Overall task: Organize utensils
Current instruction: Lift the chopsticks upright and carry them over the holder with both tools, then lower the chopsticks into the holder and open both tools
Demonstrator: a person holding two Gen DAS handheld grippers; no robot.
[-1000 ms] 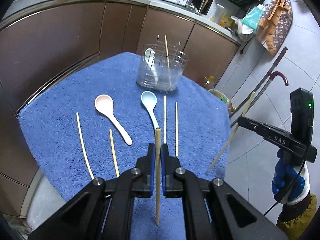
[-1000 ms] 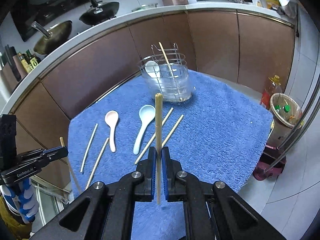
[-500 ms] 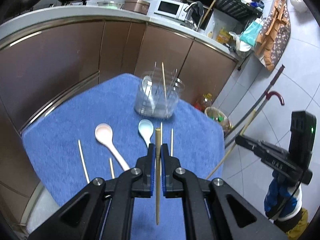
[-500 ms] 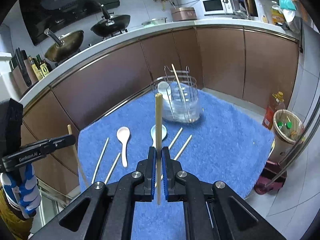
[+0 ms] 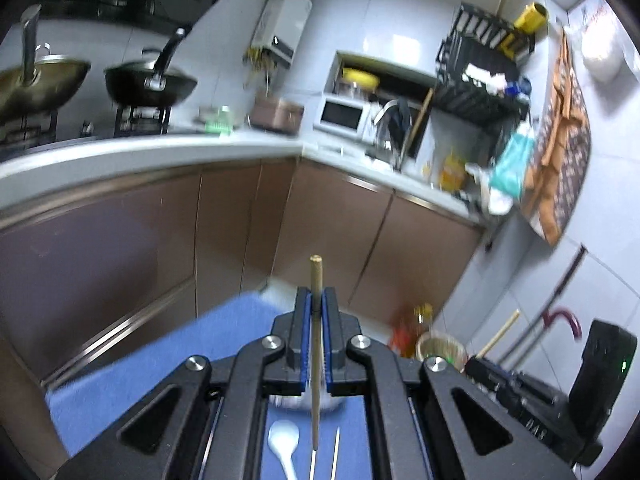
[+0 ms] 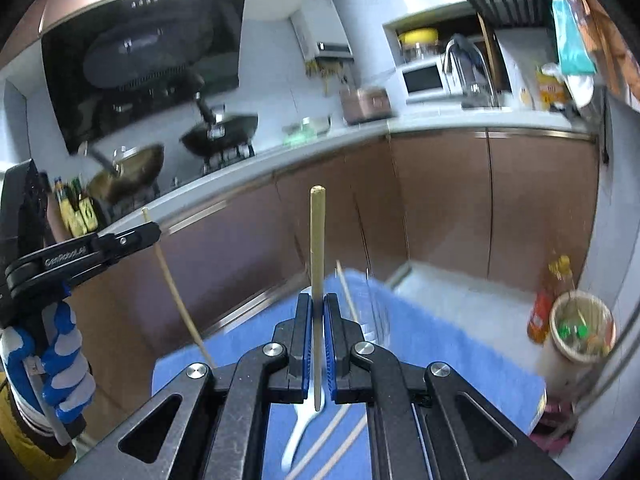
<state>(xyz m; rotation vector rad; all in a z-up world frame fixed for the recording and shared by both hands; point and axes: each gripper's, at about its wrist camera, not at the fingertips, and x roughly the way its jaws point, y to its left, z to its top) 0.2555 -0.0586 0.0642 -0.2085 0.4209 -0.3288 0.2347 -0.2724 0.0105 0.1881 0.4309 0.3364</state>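
Note:
My left gripper (image 5: 316, 300) is shut on a wooden chopstick (image 5: 316, 280) that stands upright between its blue pads. My right gripper (image 6: 317, 306) is shut on another chopstick (image 6: 317, 240), also upright. Both are raised above the blue towel (image 5: 160, 352). Below the left gripper I see a pale spoon (image 5: 285, 440), two loose chopsticks (image 5: 336, 456) and the base of the clear utensil holder (image 5: 288, 402). In the right wrist view a spoon (image 6: 298, 436) and two chopsticks (image 6: 332, 436) lie on the towel (image 6: 440, 352), and the holder (image 6: 374, 312) stands blurred just past the fingers. The left gripper (image 6: 154, 232) shows there too.
Brown cabinets (image 5: 240, 220) and a white counter (image 5: 140, 152) with woks (image 5: 148, 84) and a microwave (image 5: 344, 114) lie behind. A bin (image 6: 580, 328) and an oil bottle (image 6: 542, 312) stand on the floor at right. The right gripper (image 5: 472, 364) shows low right in the left view.
Both grippers have lifted and tilted up with their chopsticks, so the towel and utensils have dropped to the bottom of both views. The holder is now close under the fingers.

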